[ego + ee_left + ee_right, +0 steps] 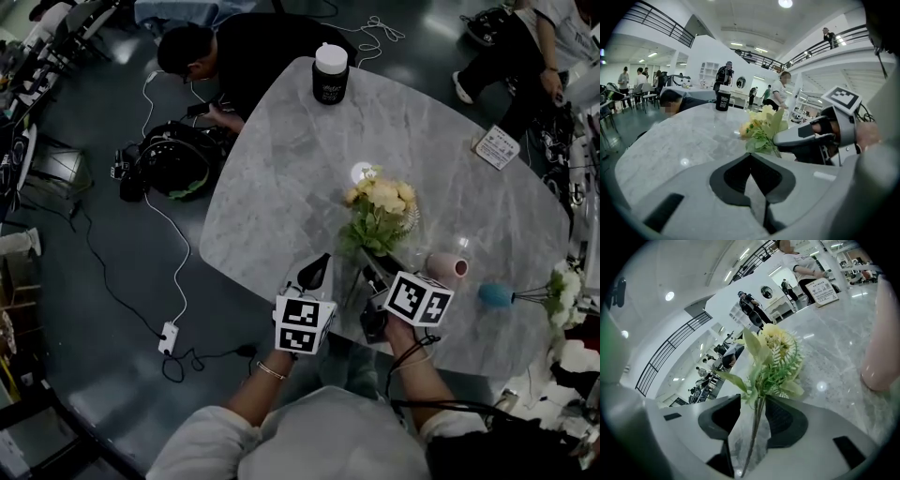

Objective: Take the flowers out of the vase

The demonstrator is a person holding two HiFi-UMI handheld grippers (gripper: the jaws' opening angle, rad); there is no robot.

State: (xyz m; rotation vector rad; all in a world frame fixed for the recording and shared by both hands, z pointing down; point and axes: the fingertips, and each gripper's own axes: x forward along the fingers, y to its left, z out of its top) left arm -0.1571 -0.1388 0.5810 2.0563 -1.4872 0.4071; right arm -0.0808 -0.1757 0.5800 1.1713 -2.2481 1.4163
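Note:
A bunch of yellow flowers with green leaves (380, 211) is over the marble table (281, 187), its stems leading down to my right gripper (377, 270). In the right gripper view the thin stems (754, 427) run between the two dark pads (785, 420) with a gap on each side, so the jaws stand open around them. The blooms (776, 357) rise just past the fingertips. A pink vase (448, 267) is close to the right of that gripper. My left gripper (314, 272) is shut with nothing in it, beside the bunch (761, 129).
A blue vase (495, 296) with white flowers (562, 291) sits near the right table edge. A black canister with a white lid (330, 73) is at the far edge and a small card (497, 147) at the far right. A person (216, 56) crouches beyond the table among cables.

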